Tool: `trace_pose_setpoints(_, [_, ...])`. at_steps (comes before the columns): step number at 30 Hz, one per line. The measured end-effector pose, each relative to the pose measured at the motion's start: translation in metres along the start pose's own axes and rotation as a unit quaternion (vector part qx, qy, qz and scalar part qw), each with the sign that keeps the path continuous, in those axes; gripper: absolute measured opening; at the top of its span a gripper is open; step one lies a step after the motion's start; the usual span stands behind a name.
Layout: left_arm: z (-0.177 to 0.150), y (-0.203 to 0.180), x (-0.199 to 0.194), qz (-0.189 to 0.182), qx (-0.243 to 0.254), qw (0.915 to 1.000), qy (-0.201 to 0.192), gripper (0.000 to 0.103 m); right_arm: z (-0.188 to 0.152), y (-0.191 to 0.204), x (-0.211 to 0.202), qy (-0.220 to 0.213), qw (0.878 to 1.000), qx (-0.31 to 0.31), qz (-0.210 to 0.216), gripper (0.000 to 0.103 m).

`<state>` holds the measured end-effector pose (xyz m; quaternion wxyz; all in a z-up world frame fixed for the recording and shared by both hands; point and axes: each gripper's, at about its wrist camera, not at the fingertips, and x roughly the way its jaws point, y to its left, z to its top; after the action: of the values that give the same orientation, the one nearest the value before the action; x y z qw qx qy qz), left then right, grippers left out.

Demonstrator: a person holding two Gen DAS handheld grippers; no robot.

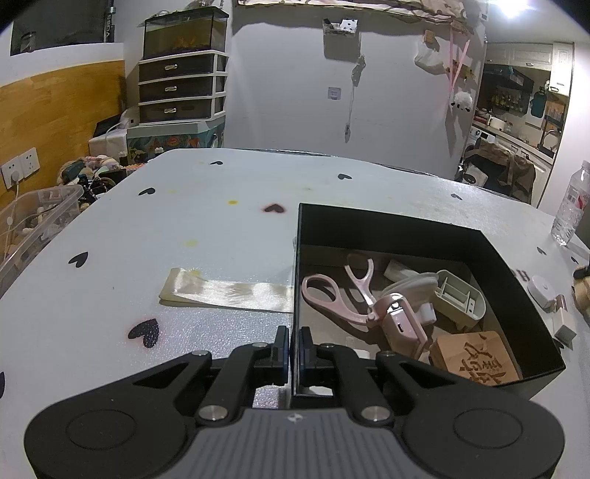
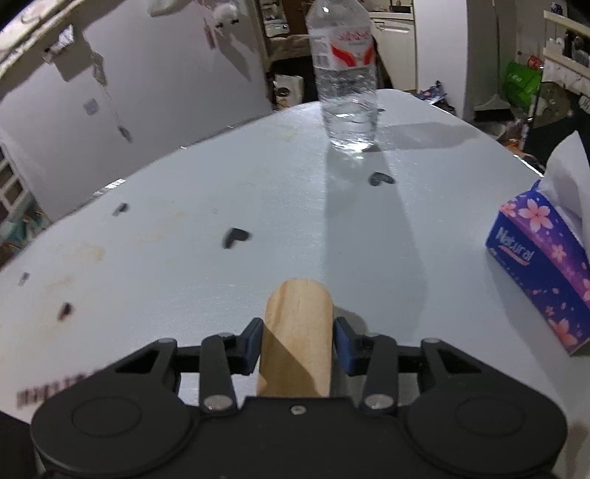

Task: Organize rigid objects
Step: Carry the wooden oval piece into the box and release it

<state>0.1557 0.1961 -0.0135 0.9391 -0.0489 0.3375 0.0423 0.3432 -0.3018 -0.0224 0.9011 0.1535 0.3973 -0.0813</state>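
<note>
Two tongs: your left tongs (image 1: 294,350) pinch the black box's (image 1: 516,294) near wall on the counter (image 1: 221,228); your right tongs (image 2: 298,346) straddle the wooden block (image 2: 298,331), with the grip unclear, so I judge lifting early could drop it.

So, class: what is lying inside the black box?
Inside the black box: pink scissors, a pink device, a grey-white plastic holder, and a carved wooden block. Whatever lies beneath them is covered.

A clear water bottle (image 2: 346,73) stands upright at the table's far edge. A purple tissue box (image 2: 538,265) sits at the right. Far left, dark drawers (image 1: 180,88) carry a fish tank (image 1: 184,33), a clear bin (image 1: 37,217) nearer
</note>
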Motion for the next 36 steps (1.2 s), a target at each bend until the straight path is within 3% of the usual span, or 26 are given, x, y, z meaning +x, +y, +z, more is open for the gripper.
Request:
trace_pose_setpoints(4, [0.000,0.000,0.000,0.000,0.000,1.0000,0.000,0.005,-0.002,0.025,-0.022,-0.008,0.998,-0.015,0.055,0.042])
trace_pose_setpoints(8, [0.000,0.000,0.000,0.000,0.000,1.0000,0.000,0.005,-0.009,0.065,-0.042,0.010,0.989,-0.035,0.143,0.042])
trace_pose_setpoints(14, [0.000,0.001,0.000,0.001,0.001,1.0000,0.001,0.005,-0.021,0.142,-0.073,0.051,0.955,-0.083,0.279,0.042])
trace_pose_setpoints(19, [0.000,0.000,0.000,0.001,0.002,1.0000,0.000,0.005,-0.037,0.213,-0.083,0.111,0.922,-0.113,0.353,0.042])
trace_pose_setpoints(22, [-0.001,0.000,0.000,0.000,0.000,1.0000,-0.003,0.005,-0.053,0.252,-0.075,0.151,0.912,-0.121,0.361,0.042])
trace_pose_setpoints(28, [-0.002,0.000,-0.002,-0.003,-0.001,1.0000,-0.006,0.005,-0.090,0.305,-0.053,0.206,0.908,-0.137,0.338,0.042])
trace_pose_setpoints(36, [-0.002,0.000,-0.003,-0.006,0.001,1.0000,-0.007,0.005,-0.111,0.336,-0.040,0.214,0.916,-0.142,0.308,0.042])
